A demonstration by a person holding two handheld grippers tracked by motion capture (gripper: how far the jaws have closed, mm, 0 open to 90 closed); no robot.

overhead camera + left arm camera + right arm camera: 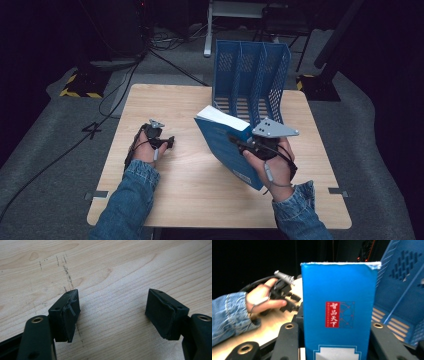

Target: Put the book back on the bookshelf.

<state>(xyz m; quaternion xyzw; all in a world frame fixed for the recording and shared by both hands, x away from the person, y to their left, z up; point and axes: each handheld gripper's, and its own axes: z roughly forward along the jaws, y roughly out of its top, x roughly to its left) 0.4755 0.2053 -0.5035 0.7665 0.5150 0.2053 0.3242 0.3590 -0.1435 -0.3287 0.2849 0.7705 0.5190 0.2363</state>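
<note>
We are holding the book up at the middle of the table

We are gripping the blue hardcover book (225,147) in our right gripper (243,145), just before the blue perforated plastic file rack (251,80) that is standing at the far edge of the light wooden table (190,190); our left gripper (162,141) is resting on it well to the left.
</note>
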